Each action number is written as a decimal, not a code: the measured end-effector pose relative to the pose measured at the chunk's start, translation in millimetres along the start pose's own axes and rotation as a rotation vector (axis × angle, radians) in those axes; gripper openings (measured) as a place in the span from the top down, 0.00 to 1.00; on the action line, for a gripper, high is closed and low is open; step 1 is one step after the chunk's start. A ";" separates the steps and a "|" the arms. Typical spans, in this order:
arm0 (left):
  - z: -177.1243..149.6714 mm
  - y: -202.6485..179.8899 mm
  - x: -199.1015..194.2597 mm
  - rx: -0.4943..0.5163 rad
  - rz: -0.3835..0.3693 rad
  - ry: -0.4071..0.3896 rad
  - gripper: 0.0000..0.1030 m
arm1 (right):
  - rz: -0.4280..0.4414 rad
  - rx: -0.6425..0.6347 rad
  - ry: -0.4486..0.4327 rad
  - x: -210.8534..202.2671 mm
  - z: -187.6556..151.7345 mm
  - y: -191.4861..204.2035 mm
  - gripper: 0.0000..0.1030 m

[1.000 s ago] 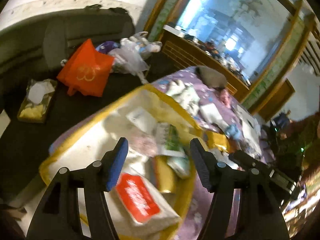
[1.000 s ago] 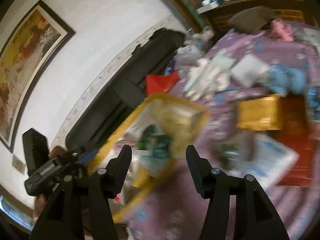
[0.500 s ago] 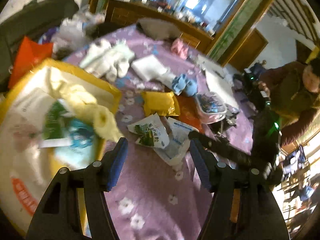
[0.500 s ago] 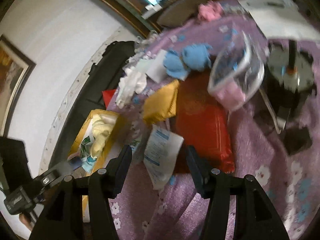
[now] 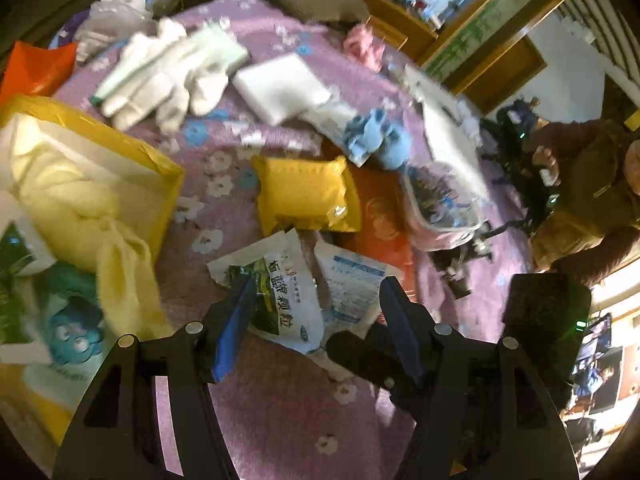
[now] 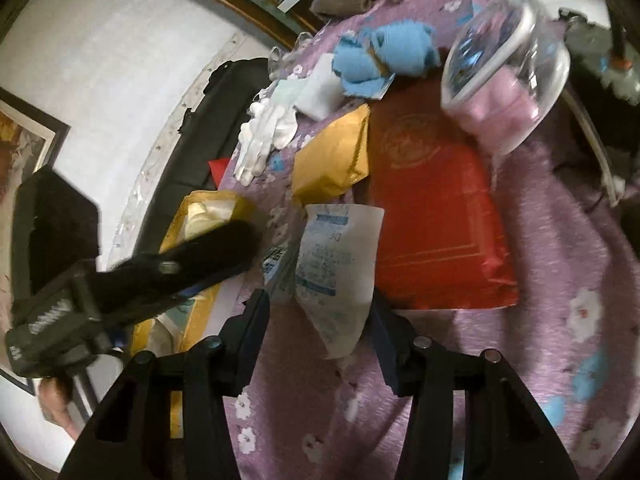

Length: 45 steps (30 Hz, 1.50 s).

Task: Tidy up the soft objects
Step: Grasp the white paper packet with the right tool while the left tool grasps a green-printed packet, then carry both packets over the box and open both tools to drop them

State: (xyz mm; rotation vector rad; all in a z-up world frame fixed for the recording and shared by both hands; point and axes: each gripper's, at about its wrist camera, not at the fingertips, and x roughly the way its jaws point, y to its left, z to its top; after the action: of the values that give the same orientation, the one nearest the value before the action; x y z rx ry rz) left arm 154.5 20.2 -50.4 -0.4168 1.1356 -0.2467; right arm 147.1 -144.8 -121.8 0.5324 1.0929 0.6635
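Note:
Soft packs lie on a purple flowered cloth (image 5: 280, 400). My left gripper (image 5: 316, 320) is open, its fingers on either side of a green-and-white sachet (image 5: 276, 296) and a white blue-printed sachet (image 5: 352, 288). My right gripper (image 6: 320, 320) is open, with the white blue-printed sachet (image 6: 336, 264) between its fingertips. A yellow pack (image 5: 304, 196) (image 6: 336, 156) and a red pack (image 6: 436, 216) lie just beyond. A yellow bin (image 5: 92, 128) at the left holds several packs and a pale yellow cloth (image 5: 120, 280).
White gloves (image 5: 160, 76), a white pad (image 5: 280, 88), a blue cloth (image 5: 376, 140) and a clear pouch (image 5: 440, 204) lie farther back. A person (image 5: 592, 192) sits at the right. The left gripper's body (image 6: 120, 280) crosses the right wrist view.
Both grippers have swung away from the yellow bin and come down over the sachets on the cloth. Both stay open.

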 end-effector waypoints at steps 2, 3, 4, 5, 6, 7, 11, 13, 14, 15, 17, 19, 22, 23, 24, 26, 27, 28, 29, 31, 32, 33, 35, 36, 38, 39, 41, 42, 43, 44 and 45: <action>0.7 3.9 4.5 -0.008 0.020 -0.007 0.37 | -0.028 -0.025 -0.001 1.3 -0.2 3.3 0.80; 0.5 6.4 5.8 -0.018 0.017 -0.002 0.37 | -0.053 -0.028 0.003 2.3 0.1 2.6 0.85; 0.0 7.5 4.0 -0.027 0.004 -0.004 0.37 | -0.045 -0.018 0.005 1.6 0.4 0.5 0.87; -1.2 8.5 2.1 -0.033 -0.007 -0.002 0.37 | -0.028 -0.008 0.004 -0.9 0.8 -1.2 0.90; -2.7 8.3 -0.1 -0.038 -0.020 0.000 0.37 | -0.029 -0.006 -0.010 -5.0 0.3 -1.6 0.91; -4.8 8.1 -3.9 -0.037 -0.026 -0.004 0.37 | -0.037 -0.008 -0.033 -10.7 -0.1 -1.2 0.92; -6.1 3.7 -7.2 -0.016 0.009 -0.020 0.37 | -0.114 -0.060 -0.193 -42.6 -0.1 6.6 0.92; -6.5 1.6 -0.9 -0.008 0.043 -0.005 0.37 | -0.138 -0.046 -0.234 -51.2 1.2 3.2 0.93; -6.9 1.2 2.7 -0.007 0.063 0.004 0.37 | -0.135 -0.029 -0.240 -53.6 2.0 -0.6 0.93; -7.5 -0.3 8.4 0.006 0.096 0.020 0.37 | -0.137 -0.020 -0.243 -53.8 2.7 -2.0 0.93; -7.6 -2.7 18.1 0.028 0.153 0.042 0.37 | -0.135 -0.008 -0.246 -55.8 4.1 -5.9 0.93; -7.2 -4.5 26.7 0.026 0.197 0.050 0.37 | -0.131 -0.001 -0.241 -54.6 5.4 -7.0 0.93; -9.3 -6.3 32.3 0.067 0.281 -0.001 0.53 | -0.128 -0.007 -0.233 -52.6 6.2 -5.8 0.93; -11.0 -6.7 31.2 0.081 0.300 -0.023 0.60 | -0.128 -0.009 -0.236 -52.1 5.3 -4.0 0.93; -12.4 -7.4 29.7 0.093 0.308 -0.034 0.65 | -0.126 -0.012 -0.239 -53.0 5.2 -3.5 0.93; -15.9 -6.9 25.3 0.104 0.311 -0.044 0.69 | -0.118 -0.016 -0.243 -52.8 3.6 -1.8 0.93; -19.0 -6.1 21.2 0.099 0.301 -0.052 0.69 | -0.111 -0.019 -0.245 -53.4 3.3 -0.8 0.93; -24.1 -4.3 13.2 0.091 0.276 -0.075 0.69 | -0.104 -0.024 -0.245 -53.8 2.9 0.4 0.93; -28.4 -4.0 7.4 0.088 0.257 -0.088 0.69 | -0.095 -0.030 -0.245 -54.1 2.2 1.7 0.93; -38.6 -2.8 -9.5 0.079 0.215 -0.117 0.69 | -0.069 -0.052 -0.257 -56.5 0.9 6.2 0.93; -44.6 -1.1 -21.4 0.067 0.182 -0.133 0.69 | -0.058 -0.070 -0.266 -58.1 -0.2 9.6 0.93; -49.9 0.1 -32.9 0.054 0.152 -0.148 0.69 | -0.046 -0.082 -0.271 -58.6 -0.9 11.4 0.93; -62.5 3.7 -63.1 0.031 0.107 -0.186 0.69 | 0.014 -0.115 -0.256 -57.7 -2.0 17.5 0.93; -66.3 4.4 -76.5 0.023 0.097 -0.206 0.69 | 0.058 -0.133 -0.228 -54.7 -2.1 20.8 0.93; -74.0 16.6 -109.2 -0.006 0.090 -0.250 0.69 | 0.145 -0.163 -0.165 -47.5 -4.7 28.1 0.93; -76.6 24.2 -122.1 -0.024 0.097 -0.264 0.69 | 0.189 -0.191 -0.123 -41.9 -8.2 35.5 0.93; -82.1 45.0 -147.8 -0.066 0.138 -0.289 0.69 | 0.233 -0.234 -0.075 -34.3 -15.7 48.8 0.93; -85.3 53.9 -156.4 -0.085 0.161 -0.297 0.69 | 0.253 -0.270 -0.040 -28.9 -20.8 61.0 0.93; -89.2 66.5 -166.1 -0.107 0.187 -0.302 0.69 | 0.255 -0.293 -0.016 -24.8 -23.4 70.8 0.93; -92.7 77.1 -172.6 -0.129 0.204 -0.310 0.69 | 0.260 -0.321 0.011 -19.9 -26.5 86.4 0.93; -96.4 87.4 -177.4 -0.150 0.220 -0.319 0.69 | 0.263 -0.348 0.033 -15.7 -29.7 101.0 0.92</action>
State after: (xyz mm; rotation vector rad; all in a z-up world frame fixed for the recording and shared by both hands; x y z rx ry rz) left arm -7.3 150.1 22.6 -0.4422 0.8790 0.0970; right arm 92.3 -84.0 -53.7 0.3666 0.9184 1.0721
